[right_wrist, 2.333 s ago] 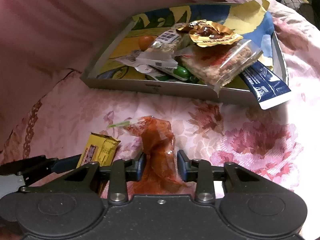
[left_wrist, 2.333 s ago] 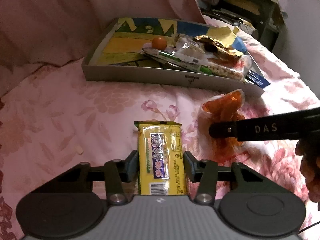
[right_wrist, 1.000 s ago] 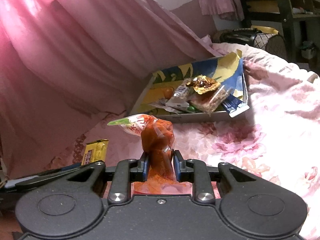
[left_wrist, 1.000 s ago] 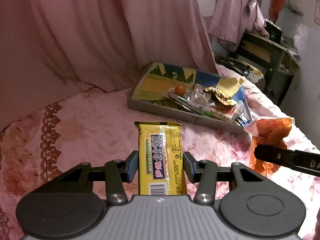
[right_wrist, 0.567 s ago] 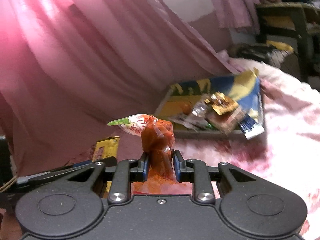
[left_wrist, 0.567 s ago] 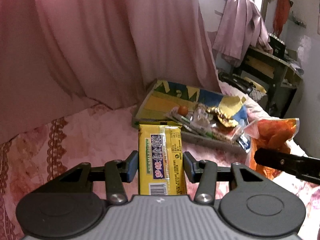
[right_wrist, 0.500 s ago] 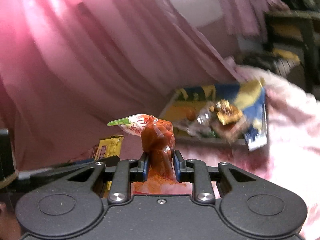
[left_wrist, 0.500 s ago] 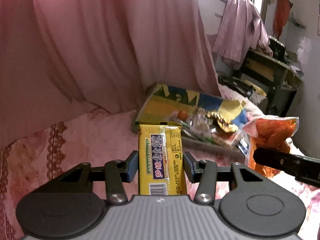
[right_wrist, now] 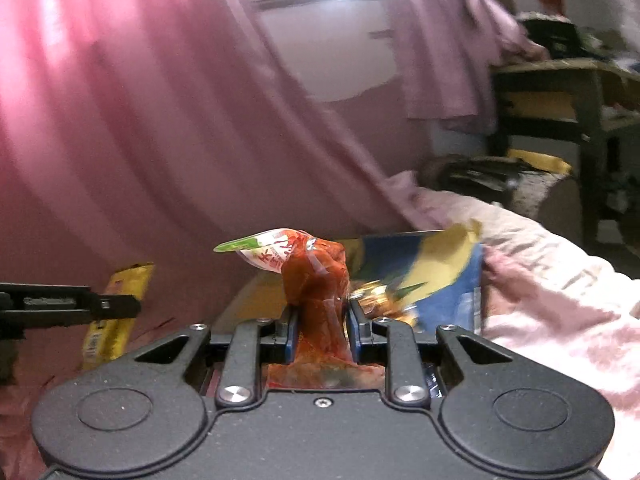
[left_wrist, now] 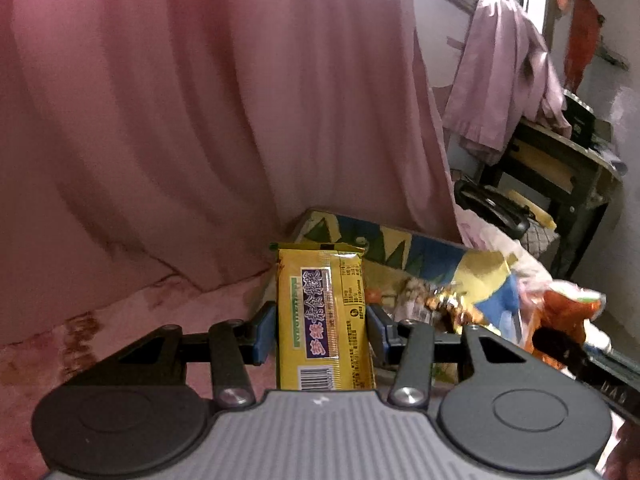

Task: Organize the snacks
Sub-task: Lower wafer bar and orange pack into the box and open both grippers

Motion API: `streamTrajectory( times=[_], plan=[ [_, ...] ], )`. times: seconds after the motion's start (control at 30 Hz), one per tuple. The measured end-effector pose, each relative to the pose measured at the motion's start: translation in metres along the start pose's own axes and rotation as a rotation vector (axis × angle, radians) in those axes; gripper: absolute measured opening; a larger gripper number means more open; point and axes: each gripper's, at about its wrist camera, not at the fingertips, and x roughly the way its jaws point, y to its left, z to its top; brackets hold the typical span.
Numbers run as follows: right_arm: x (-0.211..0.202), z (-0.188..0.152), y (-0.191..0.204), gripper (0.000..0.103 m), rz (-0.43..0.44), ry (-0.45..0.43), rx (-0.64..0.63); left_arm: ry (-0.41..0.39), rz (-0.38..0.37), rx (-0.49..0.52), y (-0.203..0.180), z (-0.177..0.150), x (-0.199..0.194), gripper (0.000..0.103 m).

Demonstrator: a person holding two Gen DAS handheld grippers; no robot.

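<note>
My left gripper is shut on a yellow snack packet and holds it upright in the air; the packet also shows at the left of the right wrist view. My right gripper is shut on an orange-red snack bag with a green-white top; the bag also shows at the right of the left wrist view. Ahead lies the colourful blue-and-yellow tray with several snacks in it, also seen in the right wrist view.
A pink curtain hangs behind the tray. The pink floral bedspread stretches to the right. A dark wooden desk with clothes hung above it stands at the far right.
Both grippers have risen from the bedspread with their snacks and tilted up, so the tray now sits lower and partly hidden behind the held packets.
</note>
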Motion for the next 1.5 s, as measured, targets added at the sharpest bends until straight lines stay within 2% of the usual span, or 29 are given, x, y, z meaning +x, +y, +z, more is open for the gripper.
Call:
streamTrajectory(
  times=[0.27,0.4,0.57,0.7,1.07,1.27,1.33,1.5],
  plan=[
    [0.052,0.022,-0.032,0.026,-0.142,-0.027,-0.047,0.051,-0.011,0.045,-0.028,0.025,0.084,0.052],
    [0.081,0.027,-0.044,0.026,-0.198,0.022,-0.075,0.107,-0.012,0.065,-0.038,0.026,0.121,0.052],
    [0.109,0.022,-0.063,0.026,-0.225,0.120,-0.036,0.158,0.053,0.107,-0.042,0.021,0.153,0.052],
    [0.124,0.017,-0.072,0.027,-0.199,0.156,0.027,0.192,0.086,0.113,-0.042,0.013,0.164,0.052],
    [0.137,0.009,-0.072,0.030,-0.167,0.196,0.052,0.204,0.110,0.114,-0.050,0.000,0.175,0.053],
    [0.136,0.007,-0.066,0.035,-0.154,0.182,0.038,0.208,0.128,0.130,-0.055,0.000,0.174,0.055],
    [0.133,0.008,-0.064,0.036,-0.150,0.175,0.036,0.212,0.131,0.133,-0.057,-0.001,0.172,0.059],
    [0.127,0.010,-0.061,0.046,-0.136,0.157,0.043,0.191,0.138,0.146,-0.061,0.000,0.162,0.079]
  ],
)
